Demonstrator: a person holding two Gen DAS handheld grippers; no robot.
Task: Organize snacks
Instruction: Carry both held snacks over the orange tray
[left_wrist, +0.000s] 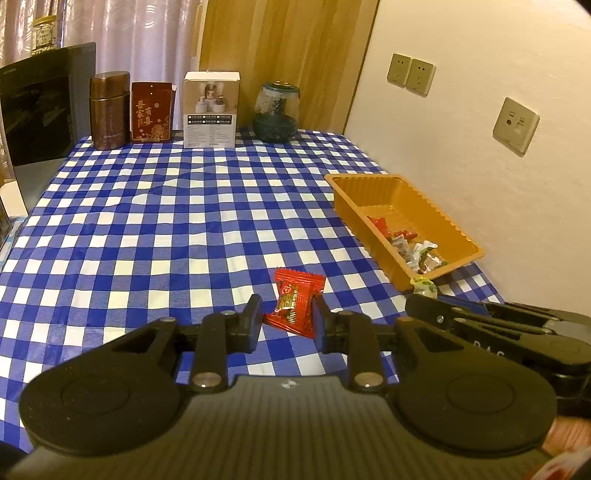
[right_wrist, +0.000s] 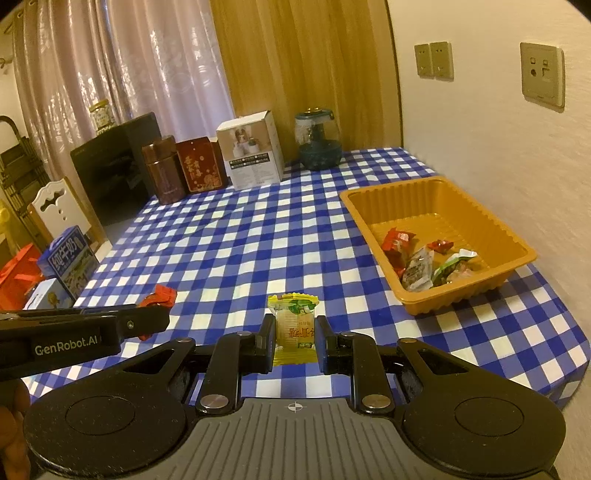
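A red snack packet (left_wrist: 293, 302) is clamped between the fingers of the left gripper (left_wrist: 288, 314), and a yellow snack packet (right_wrist: 294, 328) is pinched upright between the fingers of the right gripper (right_wrist: 294, 334). Both packets are held above the blue-checked tablecloth (left_wrist: 166, 221). Ahead and to the right of both pairs of fingers, an orange tray (right_wrist: 373, 218) holding several wrapped snacks is seen.

Warm, dim indoor light tints both views orange. Pale daylight glows through the curtain (right_wrist: 122, 74) at eleven o'clock. Fisheye bending curves the wall (left_wrist: 480, 129) edges — corners darken, nearest parts blur slightly.
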